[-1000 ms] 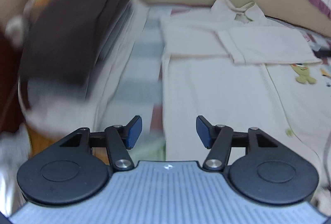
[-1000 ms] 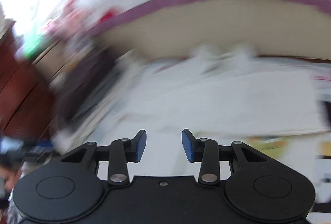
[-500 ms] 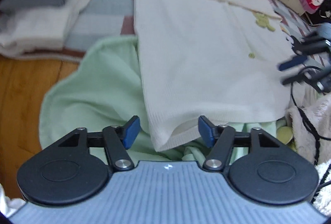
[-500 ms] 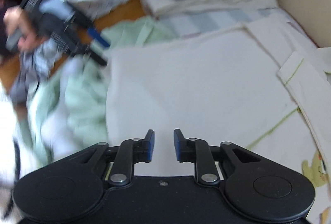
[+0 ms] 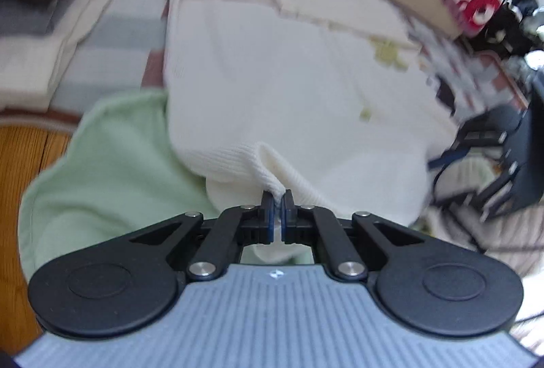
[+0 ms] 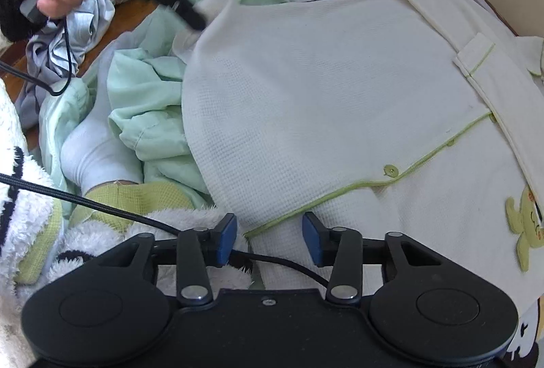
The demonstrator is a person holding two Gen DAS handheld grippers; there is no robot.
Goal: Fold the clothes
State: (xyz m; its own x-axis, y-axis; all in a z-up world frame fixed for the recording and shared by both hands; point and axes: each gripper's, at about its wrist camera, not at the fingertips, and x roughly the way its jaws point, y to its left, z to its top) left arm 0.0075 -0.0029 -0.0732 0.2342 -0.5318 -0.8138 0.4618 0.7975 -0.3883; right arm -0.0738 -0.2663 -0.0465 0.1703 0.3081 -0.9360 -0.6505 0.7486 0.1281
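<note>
A: The cream waffle-knit top (image 6: 323,89) lay spread on the bed, sleeves folded in. Left gripper (image 5: 278,208) pinched its ribbed hem corner; right gripper (image 6: 269,237) stood spread at the green-piped hem.

B: Risk?

A: Only a thin ridge was caught; soft knit could slip out. The cable (image 6: 102,208) or green cloth (image 6: 153,116) beneath might drag along.
</note>
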